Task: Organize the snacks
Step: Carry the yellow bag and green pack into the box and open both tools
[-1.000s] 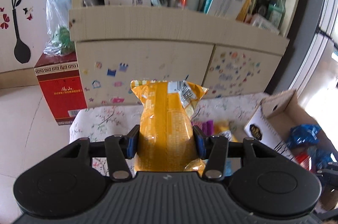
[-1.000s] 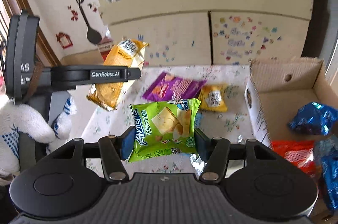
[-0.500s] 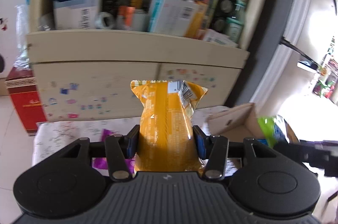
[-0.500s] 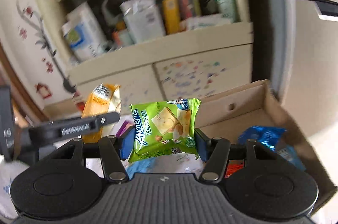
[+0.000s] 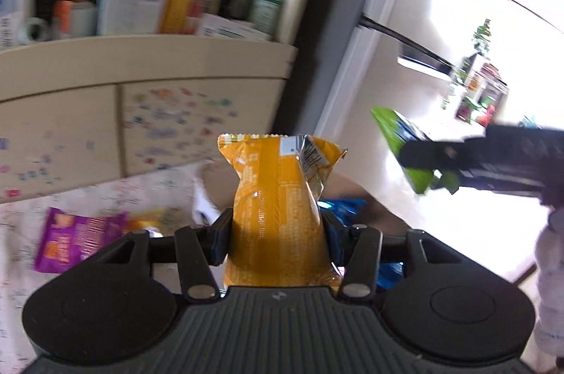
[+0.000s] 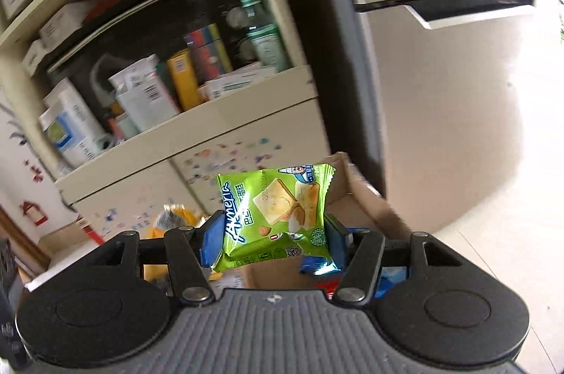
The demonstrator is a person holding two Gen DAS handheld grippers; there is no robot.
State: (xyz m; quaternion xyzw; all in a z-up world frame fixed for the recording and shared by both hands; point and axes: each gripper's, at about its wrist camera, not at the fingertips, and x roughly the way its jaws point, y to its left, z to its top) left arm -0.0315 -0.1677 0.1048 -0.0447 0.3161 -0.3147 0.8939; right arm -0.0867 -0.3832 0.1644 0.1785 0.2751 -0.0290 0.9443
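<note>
My left gripper (image 5: 275, 238) is shut on an upright orange snack packet (image 5: 278, 197), its blue pads pressing both sides. My right gripper (image 6: 269, 238) is shut on a green biscuit packet (image 6: 275, 215). In the left wrist view that green packet (image 5: 402, 141) shows at the right, held in the other black gripper. Both packets hang in the air above an open cardboard box (image 6: 356, 197) that holds blue wrappers (image 6: 319, 264). On the flowered tablecloth (image 5: 105, 194) lies a purple packet (image 5: 74, 236) beside a small yellow packet (image 5: 148, 220).
A beige cabinet (image 5: 141, 71) with stickered doors stands behind the table, its shelf crowded with boxes and bottles (image 6: 148, 92). A dark post (image 6: 328, 56) and a pale door (image 6: 440, 56) lie to the right of it.
Both grippers have swung to the right with their packets and rolled somewhat. The cardboard box now sits under the packets, and the green packet has come into the left wrist view.
</note>
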